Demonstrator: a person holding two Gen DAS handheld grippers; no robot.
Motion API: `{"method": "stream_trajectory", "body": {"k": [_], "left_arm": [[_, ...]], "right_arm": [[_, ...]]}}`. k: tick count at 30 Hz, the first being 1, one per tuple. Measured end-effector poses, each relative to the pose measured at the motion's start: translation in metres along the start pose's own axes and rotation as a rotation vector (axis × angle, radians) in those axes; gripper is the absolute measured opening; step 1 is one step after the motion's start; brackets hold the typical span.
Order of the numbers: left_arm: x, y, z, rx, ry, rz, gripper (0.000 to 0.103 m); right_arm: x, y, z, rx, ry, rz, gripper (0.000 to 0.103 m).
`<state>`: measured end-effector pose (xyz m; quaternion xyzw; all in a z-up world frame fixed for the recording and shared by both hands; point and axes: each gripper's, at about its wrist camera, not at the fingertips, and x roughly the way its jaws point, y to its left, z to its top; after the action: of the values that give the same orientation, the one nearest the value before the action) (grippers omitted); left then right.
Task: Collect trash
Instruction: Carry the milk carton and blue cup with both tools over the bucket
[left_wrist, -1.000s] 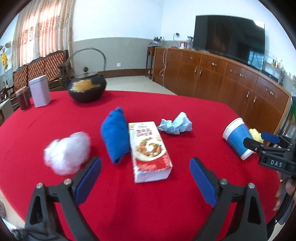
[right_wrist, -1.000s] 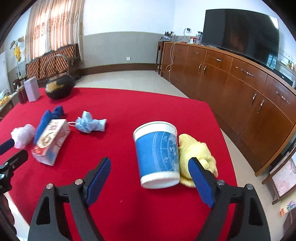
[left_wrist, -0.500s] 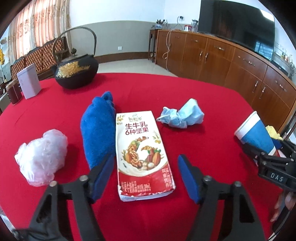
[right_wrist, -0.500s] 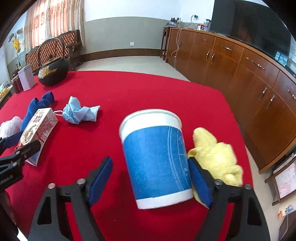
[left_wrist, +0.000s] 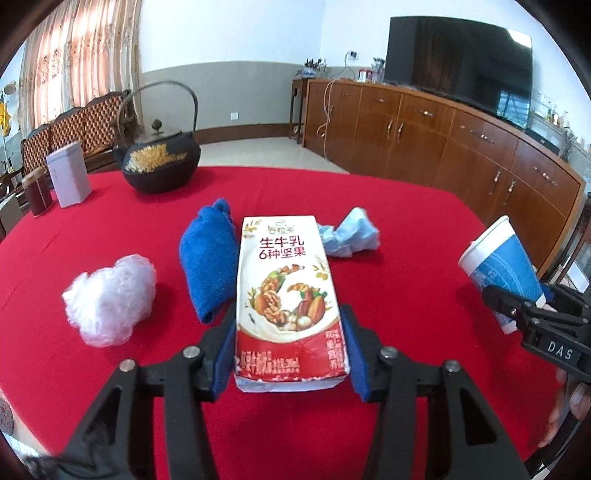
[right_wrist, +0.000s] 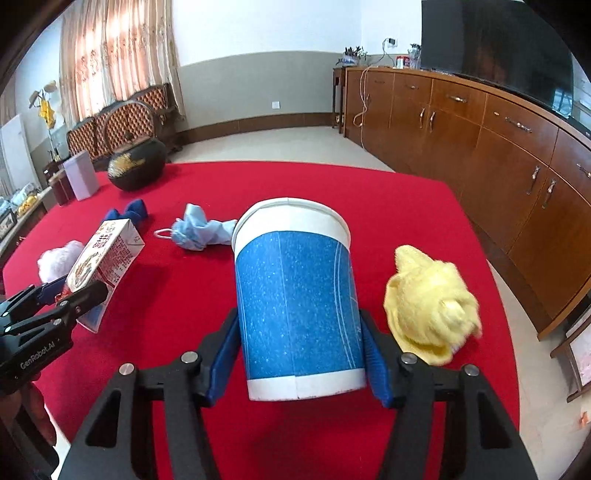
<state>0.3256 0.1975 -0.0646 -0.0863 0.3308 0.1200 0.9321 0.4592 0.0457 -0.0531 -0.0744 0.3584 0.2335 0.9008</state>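
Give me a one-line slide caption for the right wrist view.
Right gripper closes on a blue paper cup on the red tablecloth, beside a yellow cloth.

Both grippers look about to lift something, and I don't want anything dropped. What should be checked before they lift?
1. Left gripper, jaws just closing, pads against milk carton: ok.
2. Right gripper, jaws just closing, pads against paper cup: ok.
3. Grip firmness: cannot tell.
4. Blue towel touches the carton's side, may drag: not ok.
5. Yellow cloth apart from the cup: ok.
6. Trash bin in view: not ok.
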Motion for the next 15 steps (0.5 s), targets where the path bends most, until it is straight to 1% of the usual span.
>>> {"method": "stream_trajectory", "body": {"k": [5, 8, 11, 15], "left_arm": [[-0.032, -0.013, -0.009, 0.019, -0.025, -0.033, 0.053], [-0.054, -0.025, -0.017, 0.037, -0.039, -0.073, 0.053], [-0.077, -0.043, -0.026, 0.066, -0.057, -0.12, 0.053], [-0.094, -0.07, -0.034, 0.102, -0.059, -0.188, 0.053]], "right_arm": [[-0.044, -0.012, -0.015, 0.03, -0.047, -0.003, 0.062], [-0.077, -0.021, -0.029, 0.048, -0.074, -0.017, 0.062], [-0.112, -0.035, -0.048, 0.063, -0.104, -0.056, 0.062], [-0.158, -0.067, -0.079, 0.122, -0.116, -0.122, 0.062]]}}
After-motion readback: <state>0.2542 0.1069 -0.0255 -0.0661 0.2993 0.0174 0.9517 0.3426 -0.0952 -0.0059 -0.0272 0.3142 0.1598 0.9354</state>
